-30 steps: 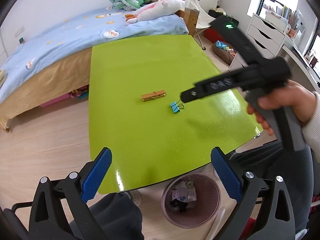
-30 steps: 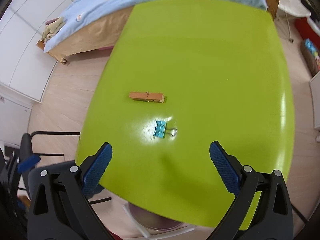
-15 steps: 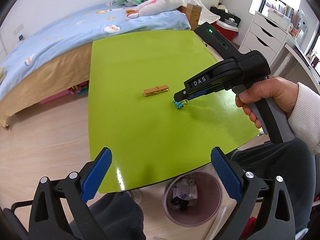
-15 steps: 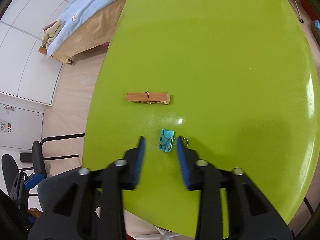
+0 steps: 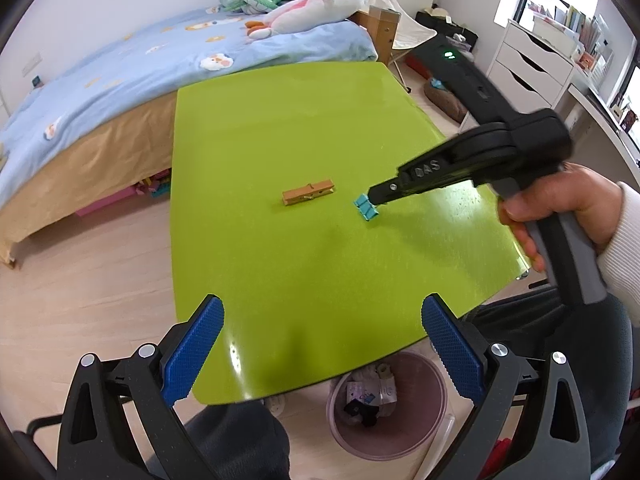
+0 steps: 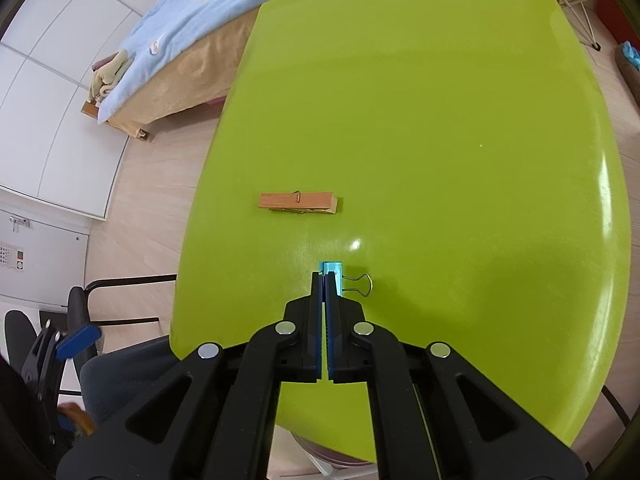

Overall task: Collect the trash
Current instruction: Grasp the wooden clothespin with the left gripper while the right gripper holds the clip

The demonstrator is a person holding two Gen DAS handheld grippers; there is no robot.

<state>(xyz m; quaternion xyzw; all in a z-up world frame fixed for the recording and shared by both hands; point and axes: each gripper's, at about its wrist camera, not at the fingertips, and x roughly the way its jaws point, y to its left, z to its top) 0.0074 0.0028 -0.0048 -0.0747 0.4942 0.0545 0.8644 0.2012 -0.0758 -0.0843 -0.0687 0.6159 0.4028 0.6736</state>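
Two items lie on the green table (image 6: pixel 460 128): a wooden clothespin (image 6: pixel 298 203) and a blue binder clip (image 6: pixel 333 277). Right gripper (image 6: pixel 324 280) has its jaws pressed together on the clip's body, wire handle protruding to the right. Left gripper (image 5: pixel 320 344) hangs spread wide, holding nothing, above the near edge. Recommended: lift straight up without loosening, then carry over the waste bin (image 5: pixel 386 408) below the near table edge before releasing.
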